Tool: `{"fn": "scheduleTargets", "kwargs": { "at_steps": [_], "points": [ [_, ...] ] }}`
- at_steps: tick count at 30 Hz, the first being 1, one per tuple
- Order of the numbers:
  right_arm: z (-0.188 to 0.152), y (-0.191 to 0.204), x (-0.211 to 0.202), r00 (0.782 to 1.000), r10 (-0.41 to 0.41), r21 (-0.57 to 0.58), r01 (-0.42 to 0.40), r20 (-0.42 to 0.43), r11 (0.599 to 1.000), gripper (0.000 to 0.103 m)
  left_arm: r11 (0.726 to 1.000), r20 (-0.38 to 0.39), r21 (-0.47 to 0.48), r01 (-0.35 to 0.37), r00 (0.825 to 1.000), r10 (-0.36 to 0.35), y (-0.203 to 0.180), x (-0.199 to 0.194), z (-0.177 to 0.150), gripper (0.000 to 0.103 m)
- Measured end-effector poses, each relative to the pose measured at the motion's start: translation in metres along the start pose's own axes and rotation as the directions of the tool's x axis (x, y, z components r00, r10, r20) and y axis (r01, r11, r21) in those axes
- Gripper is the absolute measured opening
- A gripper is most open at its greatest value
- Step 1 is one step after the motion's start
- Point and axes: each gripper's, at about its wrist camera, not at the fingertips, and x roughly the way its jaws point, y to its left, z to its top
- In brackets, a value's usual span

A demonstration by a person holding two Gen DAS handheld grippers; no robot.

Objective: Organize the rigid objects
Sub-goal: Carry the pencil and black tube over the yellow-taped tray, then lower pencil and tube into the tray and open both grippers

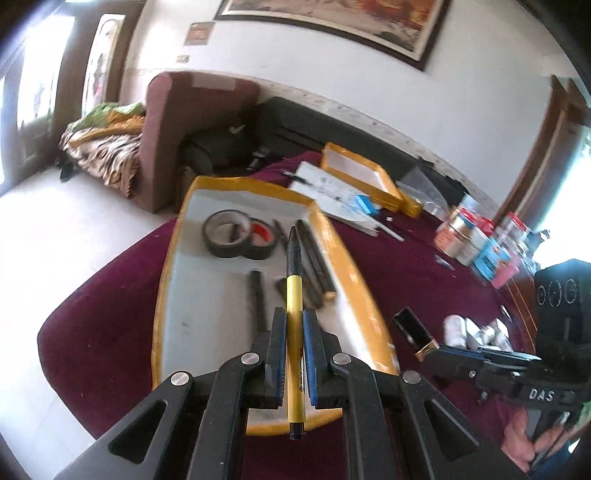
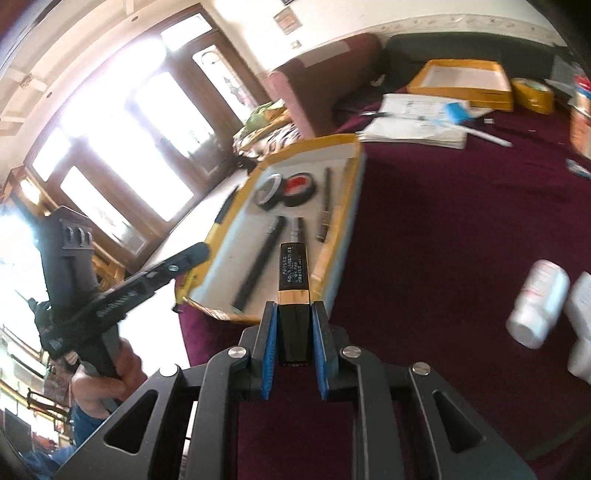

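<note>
Yellow-black pen (image 1: 294, 295), maroon cloth (image 2: 443, 229) (tray (image 1: 347, 266) rim yellow).

We are in a home living room. At 12 o'clock a large framed painting (image 1: 332, 22) hangs on the pale wall, and at 10 o'clock a maroon armchair (image 1: 162, 133) stands by a heap of patterned blankets (image 1: 107, 147). A dark sofa (image 1: 332, 125) runs along the wall behind the counter (image 1: 388, 266), which wears a maroon cloth. In the right wrist view we see tall wood-framed glass doors (image 2: 122, 140) at 10 o'clock, bright with daylight.
</note>
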Motion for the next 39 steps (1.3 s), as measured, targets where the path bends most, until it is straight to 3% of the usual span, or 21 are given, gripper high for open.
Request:
{"fn": "scheduleTargets", "kwargs": {
  "at_steps": [10, 12, 16, 20, 24, 28, 31, 36, 38, 39],
  "points": [
    [0.026, 0.016, 0.09, 0.993, -0.025, 0.035, 0.029, -0.115, 0.999, 0.017, 0.997, -0.067, -0.063, -0.05, 0.997, 0.046, 0.032, 0.035, -0.001, 0.008],
    [0.027, 0.02, 0.091, 0.994, -0.062, 0.004, 0.062, -0.091, 0.998, 0.017, 0.997, -0.068, -0.048, -0.061, 0.996, 0.058, 0.029, 0.038, -0.002, 0.008],
    [0.027, 0.026, 0.098, 0.993, -0.061, -0.011, 0.06, -0.105, 0.998, 0.017, 0.996, -0.068, -0.025, -0.09, 0.994, 0.089, 0.024, 0.042, 0.0, 0.008],
    [0.02, 0.041, 0.105, 0.98, -0.172, -0.118, 0.16, -0.101, 0.98, 0.017, 0.987, -0.075, 0.026, -0.161, 0.984, 0.162, 0.019, 0.046, -0.001, 0.008],
    [0.01, 0.056, 0.117, 0.95, -0.293, -0.238, 0.262, -0.105, 0.935, 0.017, 0.976, -0.104, 0.082, -0.204, 0.972, 0.212, 0.011, 0.054, -0.003, 0.008],
    [0.005, 0.053, 0.123, 0.941, -0.302, -0.259, 0.256, -0.155, 0.931, 0.017, 0.973, -0.121, 0.091, -0.21, 0.968, 0.22, 0.013, 0.057, -0.002, 0.009],
    [0.003, 0.054, 0.12, 0.946, -0.289, -0.267, 0.244, -0.144, 0.932, 0.017, 0.97, -0.128, 0.1, -0.219, 0.964, 0.231, 0.011, 0.059, -0.003, 0.009],
    [-0.001, 0.052, 0.095, 0.959, -0.268, -0.258, 0.237, -0.092, 0.936, 0.019, 0.975, -0.144, 0.103, -0.198, 0.967, 0.212, 0.007, 0.057, -0.008, 0.02],
    [-0.004, 0.045, 0.071, 0.972, -0.227, -0.206, 0.209, -0.067, 0.956, 0.023, 0.975, -0.113, 0.088, -0.206, 0.97, 0.215, 0.003, 0.047, -0.011, 0.028],
    [-0.005, 0.041, 0.061, 0.975, -0.215, -0.19, 0.201, -0.06, 0.961, 0.023, 0.976, -0.099, 0.085, -0.202, 0.973, 0.21, -0.001, 0.043, -0.012, 0.037]
  ]
}}
